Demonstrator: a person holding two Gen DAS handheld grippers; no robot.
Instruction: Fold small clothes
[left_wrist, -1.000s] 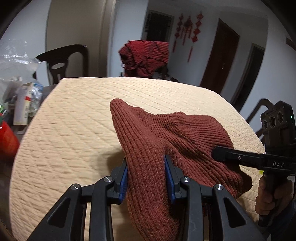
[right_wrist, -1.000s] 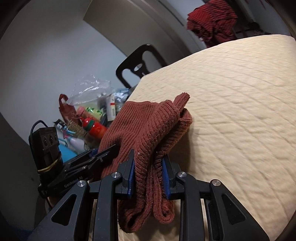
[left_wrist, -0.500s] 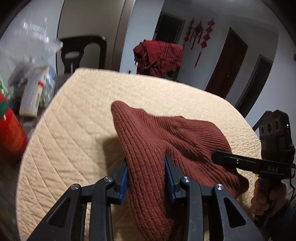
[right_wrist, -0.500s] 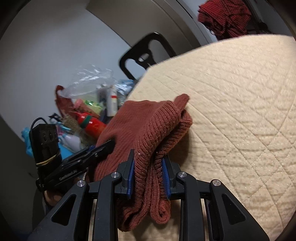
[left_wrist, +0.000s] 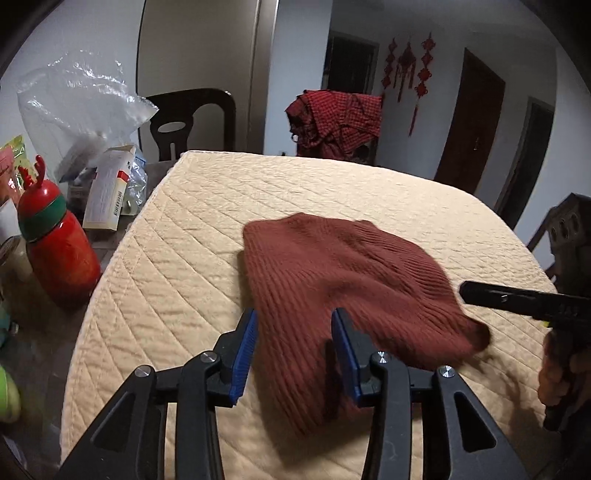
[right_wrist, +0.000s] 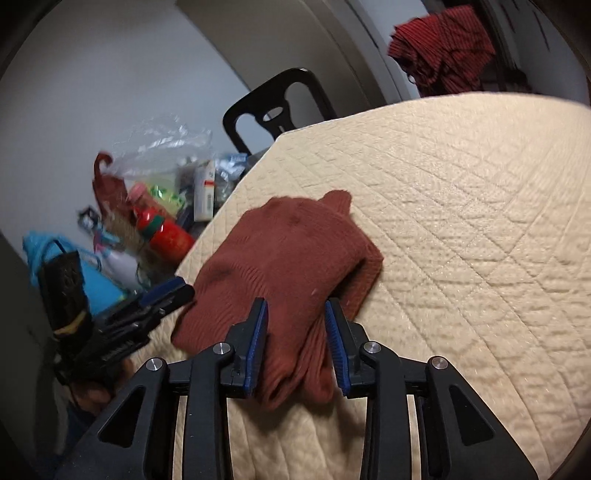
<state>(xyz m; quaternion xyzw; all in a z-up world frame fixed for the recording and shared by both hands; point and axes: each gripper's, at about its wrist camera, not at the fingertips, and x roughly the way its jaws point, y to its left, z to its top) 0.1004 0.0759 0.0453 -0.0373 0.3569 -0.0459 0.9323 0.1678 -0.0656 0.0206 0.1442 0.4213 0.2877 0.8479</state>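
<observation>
Sweater: a small rust-brown knitted sweater (left_wrist: 343, 280) lies folded in layers on the near part of the table; its near edge runs between the fingers of both grippers.
Left gripper: the left gripper (left_wrist: 295, 343) has its blue pads on each side of the near-left edge of the sweater. There is a visible gap between pads and knit, so it looks opened and not pressing.
Right gripper: the right gripper (right_wrist: 297, 343) stands over the thick folded end, where two rolled layers hang between its pads. The jaws are parted a little; I judge it is letting go, but a light touch I cannot exclude.
Table: the table (left_wrist: 207, 236) has a cream quilted cover, and the sweater is well apart from its far edge.
Beside the table: a red bottle (left_wrist: 55, 236), a white box (left_wrist: 107, 188) and a clear plastic bag (left_wrist: 77, 99) stand at the left side; a red checked cloth (left_wrist: 336, 122) hangs on a chair behind.
Step in hand: laying down the folded sweater and releasing it.
Next move: it calls for pulling both grippers straight back without catching the knit, then maybe flattening the bulging top layer.
</observation>
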